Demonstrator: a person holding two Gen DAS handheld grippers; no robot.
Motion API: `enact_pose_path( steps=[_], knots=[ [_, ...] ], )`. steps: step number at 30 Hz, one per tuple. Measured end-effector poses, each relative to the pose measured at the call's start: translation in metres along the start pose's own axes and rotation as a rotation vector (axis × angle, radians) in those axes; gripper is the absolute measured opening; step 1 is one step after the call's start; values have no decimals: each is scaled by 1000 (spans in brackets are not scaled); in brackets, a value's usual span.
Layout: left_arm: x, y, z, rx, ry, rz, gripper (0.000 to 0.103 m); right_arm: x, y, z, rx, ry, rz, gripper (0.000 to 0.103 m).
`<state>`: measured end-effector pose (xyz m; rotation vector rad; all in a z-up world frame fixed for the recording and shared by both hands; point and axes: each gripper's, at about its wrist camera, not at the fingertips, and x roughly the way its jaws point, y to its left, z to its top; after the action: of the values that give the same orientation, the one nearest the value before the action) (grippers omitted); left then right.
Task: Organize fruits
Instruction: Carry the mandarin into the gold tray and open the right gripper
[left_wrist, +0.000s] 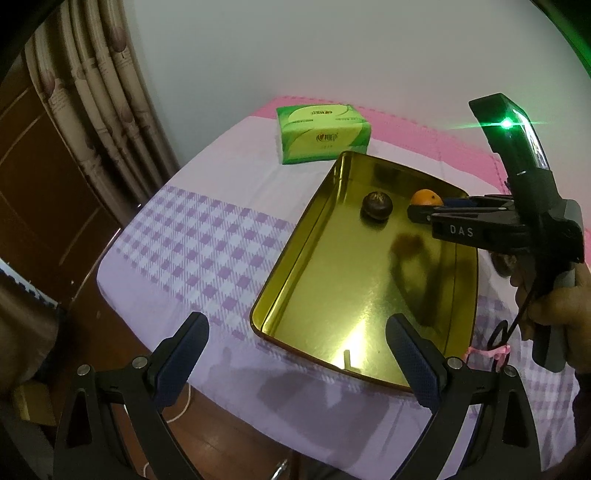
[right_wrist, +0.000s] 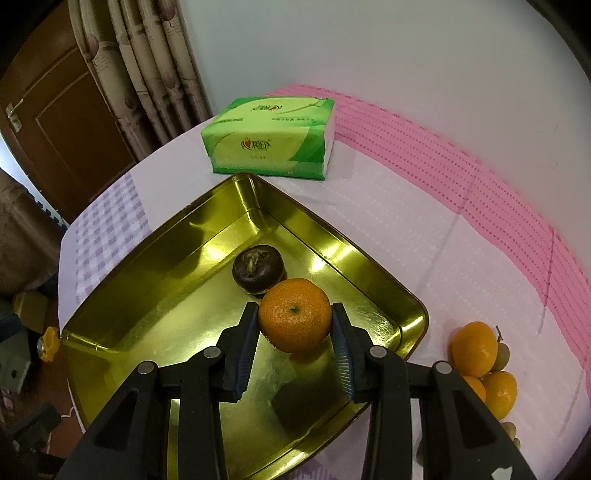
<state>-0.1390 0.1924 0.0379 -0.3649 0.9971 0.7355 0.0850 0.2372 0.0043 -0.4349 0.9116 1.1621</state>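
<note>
Mandarin (right_wrist: 294, 314) sits pinched in the right claw (right_wrist: 294, 325) above the gold tin tray (right_wrist: 155, 258), beside a dark mangosteen (right_wrist: 258, 271). Left claw (left_wrist: 295, 354) hangs spread over the tray's near edge, gripping nothing.

A glossy orange mandarin (right_wrist: 294, 315), stem scar facing up, sits over the floor of a shallow gold metal tray (right_wrist: 155, 266), pressed on both sides by the blue pads (right_wrist: 248, 341) of the right gripper (right_wrist: 294, 343). Just behind it, a dark brown round fruit (right_wrist: 258, 270) rests on the tray floor. Further oranges (right_wrist: 474, 349) lie heaped on the cloth beside the tray, with small brownish fruits among them.
</note>
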Motion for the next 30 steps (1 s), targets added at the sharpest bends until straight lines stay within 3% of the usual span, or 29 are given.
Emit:
enact_pose_path(
  steps=[18, 25, 30],
  knots=[
    [4, 7, 0, -18, 18, 8, 96, 21, 6, 12, 31, 24, 6, 37],
    [7, 9, 0, -25, 30, 9, 96, 5, 0, 13, 89, -56, 20, 37],
    [4, 7, -1, -24, 15, 6, 96, -37, -23, -12, 214, -164, 74, 37]
  ],
)
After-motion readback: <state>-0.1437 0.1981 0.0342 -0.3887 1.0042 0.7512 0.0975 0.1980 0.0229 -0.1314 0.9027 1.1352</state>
